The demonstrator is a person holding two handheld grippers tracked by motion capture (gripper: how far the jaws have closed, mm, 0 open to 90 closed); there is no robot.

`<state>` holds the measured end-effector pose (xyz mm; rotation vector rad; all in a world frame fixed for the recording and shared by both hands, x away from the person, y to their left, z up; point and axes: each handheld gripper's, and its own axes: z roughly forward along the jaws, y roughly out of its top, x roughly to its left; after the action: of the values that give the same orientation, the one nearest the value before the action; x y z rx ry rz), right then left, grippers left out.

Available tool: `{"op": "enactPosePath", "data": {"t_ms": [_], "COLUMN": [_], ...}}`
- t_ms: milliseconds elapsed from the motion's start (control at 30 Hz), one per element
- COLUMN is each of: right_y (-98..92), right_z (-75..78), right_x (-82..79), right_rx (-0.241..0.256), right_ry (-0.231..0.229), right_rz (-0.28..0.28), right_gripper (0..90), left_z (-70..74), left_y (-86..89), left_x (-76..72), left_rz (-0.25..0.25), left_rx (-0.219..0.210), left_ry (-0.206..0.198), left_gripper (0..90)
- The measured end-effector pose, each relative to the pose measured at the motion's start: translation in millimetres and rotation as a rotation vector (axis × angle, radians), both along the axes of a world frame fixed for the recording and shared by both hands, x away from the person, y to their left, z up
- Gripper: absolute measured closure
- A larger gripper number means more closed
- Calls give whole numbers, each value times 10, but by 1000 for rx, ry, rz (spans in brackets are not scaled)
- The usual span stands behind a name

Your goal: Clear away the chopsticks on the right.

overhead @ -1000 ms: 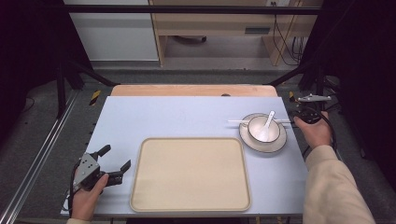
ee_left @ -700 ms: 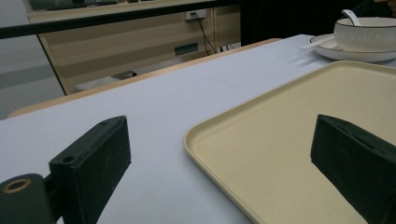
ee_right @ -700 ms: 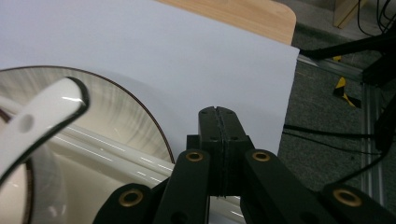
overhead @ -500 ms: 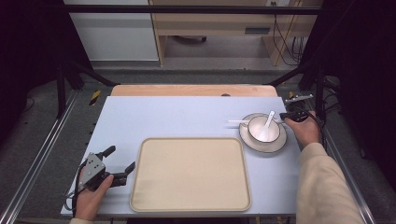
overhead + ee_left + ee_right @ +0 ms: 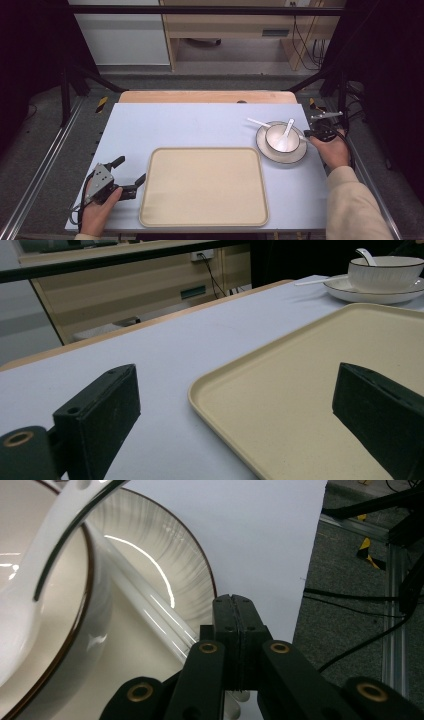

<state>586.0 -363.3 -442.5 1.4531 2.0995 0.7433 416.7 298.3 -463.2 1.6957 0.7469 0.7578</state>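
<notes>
high view | left gripper (image 5: 131, 174) spread wide beside tray (image 5: 204, 185) | right gripper (image 5: 233, 611) clenched

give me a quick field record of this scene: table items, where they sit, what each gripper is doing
tray: beige tray, empty, near middle of the table
bowl: white bowl on a plate, far right
spoon: white spoon in the bowl
chopsticks: white chopsticks laid across the plate
left gripper: open, at the tray's left edge
right gripper: shut on chopsticks, at the plate's right rim

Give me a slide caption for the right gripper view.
Right gripper, jaws shut on white chopsticks lying across a plate beside a bowl.
</notes>
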Motion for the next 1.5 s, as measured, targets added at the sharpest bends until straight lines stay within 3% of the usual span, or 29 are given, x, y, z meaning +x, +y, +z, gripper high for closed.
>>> {"op": "enactPosePath", "data": {"t_ms": [233, 333, 400, 600, 967, 1233, 1500], "right_y": [43, 52, 50, 87, 41, 44, 64], "right_z": [20, 53, 90, 59, -5, -56, -79], "right_x": [-213, -271, -287, -267, -198, -165, -160], "right_rx": [-2, 1, 27, 53, 52, 44, 23], "right_ry": [-21, -41, -80, -71, -53, -48, -50], "right_rz": [10, 13, 39, 112, 99, 122, 136], "right_gripper": [895, 882, 855, 796, 793, 780, 836], "left_z": [3, 3, 7, 7, 3, -4, -4], "left_y": [2, -3, -5, -9, -12, -18, -11], "left_x": [1, 1, -2, -4, -1, 2, 3], "left_rz": [-3, -3, -4, -6, -7, -7, -4], "left_rx": [1, 2, 5, 10, 17, 20, 19], "left_ry": [-1, 0, -2, -2, -1, 3, 3], "left_gripper": [48, 48, 48, 49, 52, 54, 55]}}
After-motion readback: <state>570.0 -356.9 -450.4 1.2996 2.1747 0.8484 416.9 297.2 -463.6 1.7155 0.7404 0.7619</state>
